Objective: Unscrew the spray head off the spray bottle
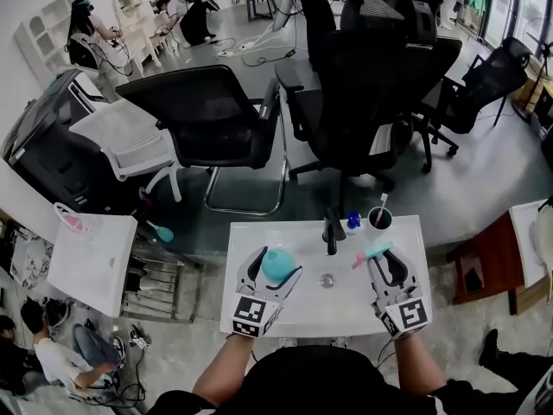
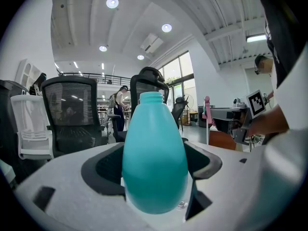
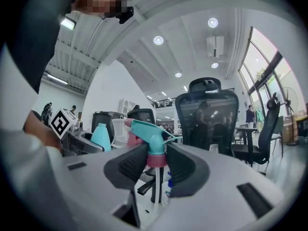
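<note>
Teal plastic was squeezed between the fingers of the left gripper (image 1: pixel 278 266): the spray bottle (image 2: pixel 154 162), held upright over the white table (image 1: pixel 346 314). Its open neck was shown only in the left gripper view. The spray head (image 3: pixel 150 139), teal with a pink collar, was pinched in the right gripper (image 3: pixel 157 163), well apart from the bottle. Its thin tube (image 3: pixel 155 189) hanging down was shown only in the right gripper view. Farther back, a dark cup (image 1: pixel 379 220) with a stick in it was seen in the head view.

floor (image 1: pixel 497 180): grey | office chairs (image 1: pixel 207 111): black | ceiling lights (image 2: pixel 112 3): on | windows (image 3: pixel 262 76): daylight
</note>
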Demonstrator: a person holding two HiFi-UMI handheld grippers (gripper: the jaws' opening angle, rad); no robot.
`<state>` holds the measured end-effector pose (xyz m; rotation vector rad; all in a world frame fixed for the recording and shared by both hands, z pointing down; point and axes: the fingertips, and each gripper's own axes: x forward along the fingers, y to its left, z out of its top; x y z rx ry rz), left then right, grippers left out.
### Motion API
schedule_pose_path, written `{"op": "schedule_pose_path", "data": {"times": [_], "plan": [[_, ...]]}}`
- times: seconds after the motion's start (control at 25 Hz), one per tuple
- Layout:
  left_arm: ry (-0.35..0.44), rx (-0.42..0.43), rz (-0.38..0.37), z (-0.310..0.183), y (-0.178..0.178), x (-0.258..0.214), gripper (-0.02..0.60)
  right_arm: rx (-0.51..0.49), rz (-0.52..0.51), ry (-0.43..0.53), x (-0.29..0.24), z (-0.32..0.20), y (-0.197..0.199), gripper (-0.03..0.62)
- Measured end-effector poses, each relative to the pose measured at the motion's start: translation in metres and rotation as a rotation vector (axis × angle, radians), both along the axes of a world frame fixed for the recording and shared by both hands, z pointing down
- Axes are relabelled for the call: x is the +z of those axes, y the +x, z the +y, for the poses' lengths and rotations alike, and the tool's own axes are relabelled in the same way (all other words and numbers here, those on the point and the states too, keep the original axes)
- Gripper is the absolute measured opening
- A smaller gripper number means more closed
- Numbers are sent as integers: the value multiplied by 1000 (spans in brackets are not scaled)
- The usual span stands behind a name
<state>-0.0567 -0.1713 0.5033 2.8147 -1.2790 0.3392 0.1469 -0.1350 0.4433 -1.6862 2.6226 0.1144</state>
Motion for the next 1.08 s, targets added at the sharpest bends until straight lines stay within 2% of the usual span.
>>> {"op": "schedule_pose_path", "data": {"times": [1.08], "plan": [[-2, 14, -1, 9, 9, 2, 389, 11, 0, 8, 0, 5, 0, 130]]}}
